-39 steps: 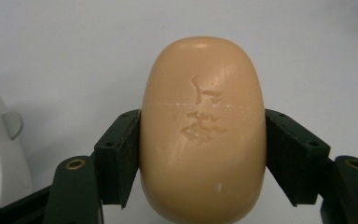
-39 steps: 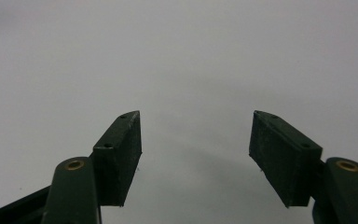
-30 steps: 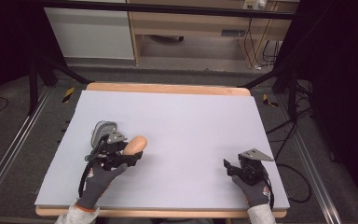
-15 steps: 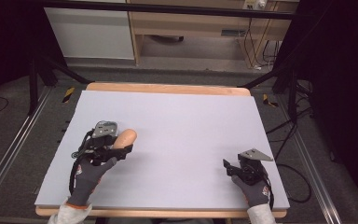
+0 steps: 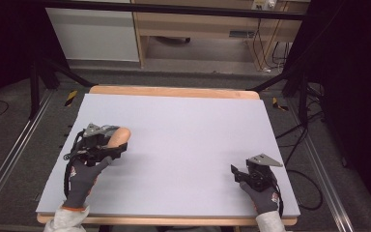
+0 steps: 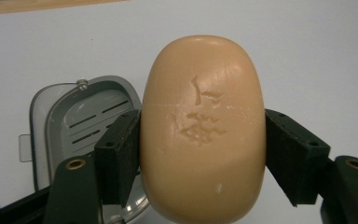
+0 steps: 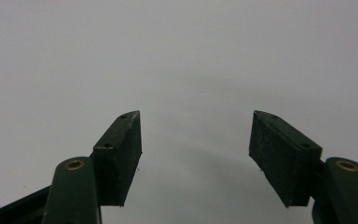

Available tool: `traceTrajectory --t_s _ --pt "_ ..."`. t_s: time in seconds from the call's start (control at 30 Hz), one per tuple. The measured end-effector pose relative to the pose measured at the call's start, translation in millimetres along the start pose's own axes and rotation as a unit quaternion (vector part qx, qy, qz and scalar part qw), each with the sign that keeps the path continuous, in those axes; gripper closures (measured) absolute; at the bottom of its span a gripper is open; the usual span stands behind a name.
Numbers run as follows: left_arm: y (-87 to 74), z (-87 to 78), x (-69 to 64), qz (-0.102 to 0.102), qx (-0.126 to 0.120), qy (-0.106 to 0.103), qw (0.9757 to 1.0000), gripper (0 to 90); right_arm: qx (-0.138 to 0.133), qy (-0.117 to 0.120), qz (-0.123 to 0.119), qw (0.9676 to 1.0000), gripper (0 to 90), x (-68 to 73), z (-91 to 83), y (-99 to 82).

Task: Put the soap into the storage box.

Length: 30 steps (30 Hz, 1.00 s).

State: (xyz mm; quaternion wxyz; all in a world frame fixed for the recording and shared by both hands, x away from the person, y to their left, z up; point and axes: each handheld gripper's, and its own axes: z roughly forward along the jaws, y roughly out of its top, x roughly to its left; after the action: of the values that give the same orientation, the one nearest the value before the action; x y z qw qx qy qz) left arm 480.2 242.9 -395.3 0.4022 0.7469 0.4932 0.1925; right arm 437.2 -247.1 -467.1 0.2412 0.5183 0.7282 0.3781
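Note:
A tan, oval bar of soap (image 6: 203, 126) with a stamped mark sits between the black pads of my left gripper (image 6: 203, 140), which is shut on its two long sides. In the high view, the soap (image 5: 119, 135) pokes out past the left gripper (image 5: 115, 143) at the table's left, held a little above the surface. A grey soap dish (image 6: 74, 116) with slots in its floor lies on the table below and to the left of the soap. My right gripper (image 5: 236, 175) rests near the front right. Its jaws (image 7: 196, 140) stand open with nothing between them.
The table has a pale lavender top (image 5: 183, 130) with a wooden rim (image 5: 174, 91). Dark floor, cables and metal rails surround it. A pale cabinet (image 5: 94, 34) and a wooden shelf unit stand beyond the far edge.
My left gripper has carried the soap to the left and a little farther from the front edge, rising slightly. The right gripper has kept still.

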Motion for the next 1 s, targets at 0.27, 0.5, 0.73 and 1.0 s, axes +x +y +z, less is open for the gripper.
traceTrajectory --t_s 0.27,0.5,0.73,1.0 --pt "-0.6 3.8 14.6 -0.017 0.001 0.013 0.9998 31.7 -0.002 -0.002 -0.004 1.0 34.2 0.1 1.1 0.1" --pt "-2.0 8.9 27.8 -0.031 0.006 0.023 0.9992 31.7 0.0 -0.001 -0.004 1.0 34.2 0.7 2.0 0.6" --pt "-4.0 13.9 36.0 -0.04 0.01 0.033 0.9986 31.7 0.0 -0.002 -0.006 1.0 34.2 0.5 2.6 0.4" --pt "-6.2 17.4 39.7 -0.043 0.016 0.04 0.9981 31.7 0.001 0.0 -0.003 1.0 34.2 0.7 2.7 0.4"
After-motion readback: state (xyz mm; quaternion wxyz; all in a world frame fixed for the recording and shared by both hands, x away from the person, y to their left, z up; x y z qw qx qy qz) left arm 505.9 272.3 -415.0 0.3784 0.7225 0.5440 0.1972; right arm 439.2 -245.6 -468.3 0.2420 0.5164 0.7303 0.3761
